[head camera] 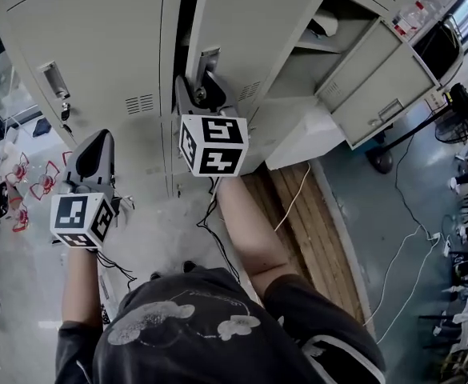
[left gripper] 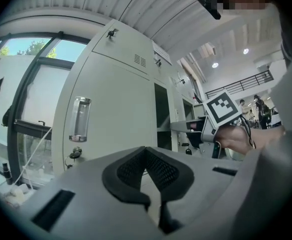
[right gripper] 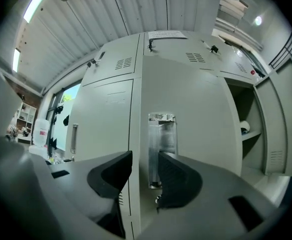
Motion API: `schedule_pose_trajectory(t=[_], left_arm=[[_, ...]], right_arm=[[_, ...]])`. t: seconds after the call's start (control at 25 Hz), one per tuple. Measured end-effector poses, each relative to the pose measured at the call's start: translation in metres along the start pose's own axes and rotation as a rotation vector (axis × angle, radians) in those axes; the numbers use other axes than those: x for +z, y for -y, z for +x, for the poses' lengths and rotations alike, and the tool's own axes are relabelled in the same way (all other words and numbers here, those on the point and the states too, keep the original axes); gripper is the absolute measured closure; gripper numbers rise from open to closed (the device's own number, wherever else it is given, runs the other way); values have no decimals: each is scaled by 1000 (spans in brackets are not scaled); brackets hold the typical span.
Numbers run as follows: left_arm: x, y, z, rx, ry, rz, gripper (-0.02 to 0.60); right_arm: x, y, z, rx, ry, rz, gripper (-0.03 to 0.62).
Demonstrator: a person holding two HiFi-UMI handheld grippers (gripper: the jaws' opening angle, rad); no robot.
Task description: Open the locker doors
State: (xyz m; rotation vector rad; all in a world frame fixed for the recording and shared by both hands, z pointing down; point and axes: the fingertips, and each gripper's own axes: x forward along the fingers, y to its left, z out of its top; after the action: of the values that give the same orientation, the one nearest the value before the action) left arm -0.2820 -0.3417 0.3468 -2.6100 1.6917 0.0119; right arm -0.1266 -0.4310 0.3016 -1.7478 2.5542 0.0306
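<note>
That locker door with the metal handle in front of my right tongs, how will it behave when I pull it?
The locker door looks like stiff sheet metal, so it will probably swing as one rigid panel. Its handle looks smooth and shiny, so a grip might slip.

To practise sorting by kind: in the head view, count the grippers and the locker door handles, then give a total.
Grippers: 2, left gripper and right gripper
Door handles: 3, left handle, middle handle, right handle
Total: 5
</note>
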Motion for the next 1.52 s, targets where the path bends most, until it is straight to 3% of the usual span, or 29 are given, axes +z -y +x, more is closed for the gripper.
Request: schedule_pose_trajectory(t=[0.16, 0.8, 1.16, 1.52], left_arm=[[-1, 10, -3, -42, 5, -4, 574], [10, 49, -5, -181, 34, -10, 574], [14, 71, -8, -251, 46, -21, 572], [11, 98, -11, -351, 39, -28, 574]], right_arm=[[0, 8, -13, -43, -14, -1, 450], [4, 27, -72, -67, 9, 7, 437], [8, 46, -112, -178, 3, -50, 433], [10, 67, -148, -291, 14, -90, 471]])
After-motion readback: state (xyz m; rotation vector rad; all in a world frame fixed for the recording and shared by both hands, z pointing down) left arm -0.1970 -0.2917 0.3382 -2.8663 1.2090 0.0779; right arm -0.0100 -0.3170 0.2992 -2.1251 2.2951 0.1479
